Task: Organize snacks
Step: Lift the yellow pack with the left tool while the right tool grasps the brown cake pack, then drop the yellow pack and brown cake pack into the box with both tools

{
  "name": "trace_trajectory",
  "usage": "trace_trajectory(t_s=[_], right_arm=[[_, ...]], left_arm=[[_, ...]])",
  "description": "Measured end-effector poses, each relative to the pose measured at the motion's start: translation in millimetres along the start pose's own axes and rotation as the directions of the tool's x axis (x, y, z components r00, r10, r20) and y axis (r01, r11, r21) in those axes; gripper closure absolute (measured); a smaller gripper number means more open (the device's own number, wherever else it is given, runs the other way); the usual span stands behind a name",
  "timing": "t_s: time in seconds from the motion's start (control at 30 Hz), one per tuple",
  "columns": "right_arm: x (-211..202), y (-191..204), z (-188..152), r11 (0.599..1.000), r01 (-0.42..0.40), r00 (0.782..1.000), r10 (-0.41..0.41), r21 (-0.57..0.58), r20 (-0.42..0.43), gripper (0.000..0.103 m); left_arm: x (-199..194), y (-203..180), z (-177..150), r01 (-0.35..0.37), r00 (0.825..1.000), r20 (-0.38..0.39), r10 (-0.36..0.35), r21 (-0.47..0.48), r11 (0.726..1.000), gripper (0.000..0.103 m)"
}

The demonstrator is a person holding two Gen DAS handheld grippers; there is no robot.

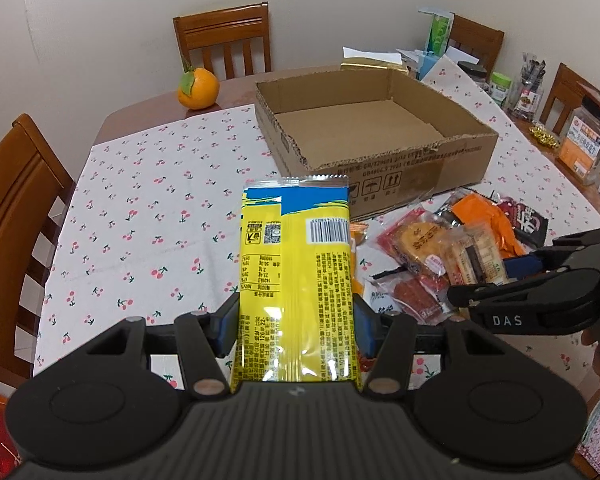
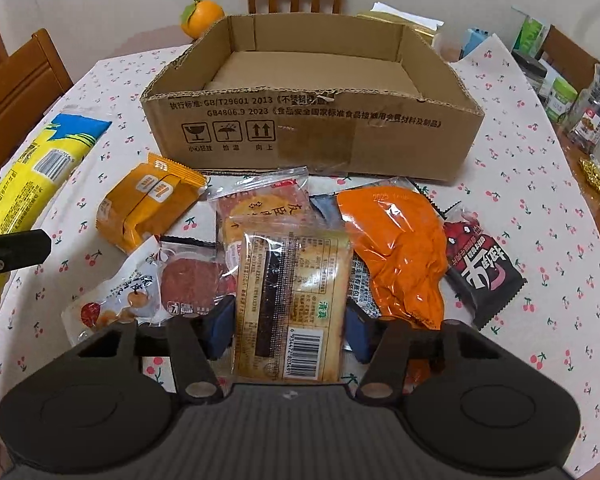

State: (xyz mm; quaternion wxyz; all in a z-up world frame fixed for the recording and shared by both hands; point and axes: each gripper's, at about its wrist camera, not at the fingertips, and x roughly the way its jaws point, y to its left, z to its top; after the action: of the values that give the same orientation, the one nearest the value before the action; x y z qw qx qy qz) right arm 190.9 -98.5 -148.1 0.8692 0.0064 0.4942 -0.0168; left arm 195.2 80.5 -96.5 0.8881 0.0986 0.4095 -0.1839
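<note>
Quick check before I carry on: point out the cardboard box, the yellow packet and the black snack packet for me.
cardboard box (image 2: 308,128): right wrist view, on its printed front wall.
yellow packet (image 1: 296,276): left wrist view, on the middle of its back face.
black snack packet (image 2: 484,272): right wrist view, on the printed front.

Cardboard box (image 2: 312,136) interior lies open; snack pile (image 2: 284,240) crowds its front wall.

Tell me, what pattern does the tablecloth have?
Small red cherries on white; the tablecloth shows best in the left wrist view.
</note>
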Motion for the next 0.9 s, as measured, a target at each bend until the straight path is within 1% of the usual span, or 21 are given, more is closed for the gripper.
trace_trajectory(t_s=[0.17, 0.3, 0.5, 0.67, 0.77, 0.9], right_arm=[[-12, -5, 8, 0.999, -0.013, 1.000, 0.012, -0.030, -0.013, 0.043], [-30, -11, 19, 0.996, -0.043, 0.999, 0.043, -0.076, -0.012, 0.043], [-52, -21, 33, 0.978, -0.098, 0.995, 0.097, -0.185, -0.012, 0.043], [-61, -32, 42, 0.959, -0.122, 0.992, 0.124, -0.256, -0.007, 0.043], [-67, -40, 50, 0.951, -0.137, 0.990, 0.143, -0.278, 0.000, 0.043], [-77, -51, 63, 0.941, -0.149, 0.986, 0.164, -0.305, 0.026, 0.044]], left_arm=[[-11, 3, 9, 0.008, 1.000, -0.014, -0.008, -0.016, 1.000, 0.048], [-21, -1, 16, -0.013, 1.000, -0.020, 0.013, -0.012, 1.000, 0.048], [-34, -13, 31, -0.033, 0.999, -0.016, 0.032, -0.031, 0.999, 0.048], [-34, -28, 44, -0.037, 0.999, -0.003, 0.037, -0.028, 0.999, 0.048], [-31, -34, 55, -0.034, 0.999, -0.017, 0.034, -0.036, 0.999, 0.048], [-26, -41, 73, -0.025, 1.000, -0.008, 0.025, -0.031, 0.999, 0.048]])
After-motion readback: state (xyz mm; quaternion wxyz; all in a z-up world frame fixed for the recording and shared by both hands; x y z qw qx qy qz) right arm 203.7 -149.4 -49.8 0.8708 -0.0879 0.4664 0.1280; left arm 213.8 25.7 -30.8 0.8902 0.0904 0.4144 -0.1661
